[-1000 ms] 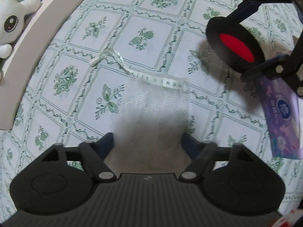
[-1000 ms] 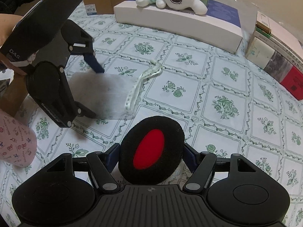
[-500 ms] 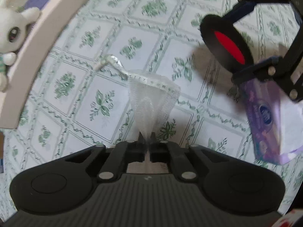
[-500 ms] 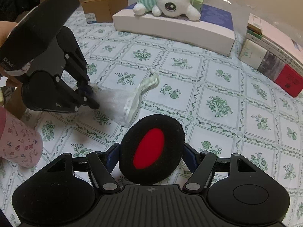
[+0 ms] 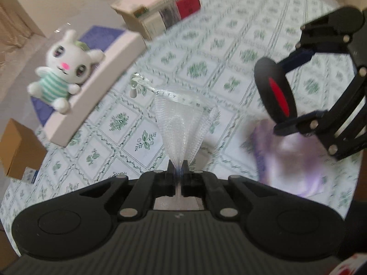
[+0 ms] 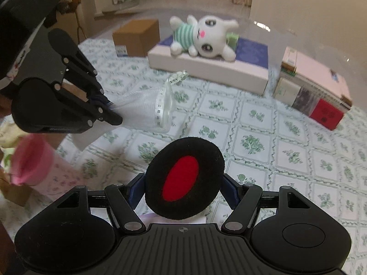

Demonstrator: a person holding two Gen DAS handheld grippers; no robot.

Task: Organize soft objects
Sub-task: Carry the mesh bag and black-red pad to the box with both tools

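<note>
My left tool (image 5: 178,171) is pinched tight on the mesh pouch (image 5: 183,123), lifted off the bench (image 5: 229,45); my right tool (image 6: 183,183) clamps the black-and-red pad (image 6: 183,178). Next, I must spread the pouch mouth for the pad.

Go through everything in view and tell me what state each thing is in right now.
Left gripper: shut on the mesh bag.
Mesh bag: pinched at one end, lifted, mouth hanging open.
Right gripper: shut on the black pad.
Black pad: held on edge, red side showing.
Plush bunny: lying on the white box.
</note>
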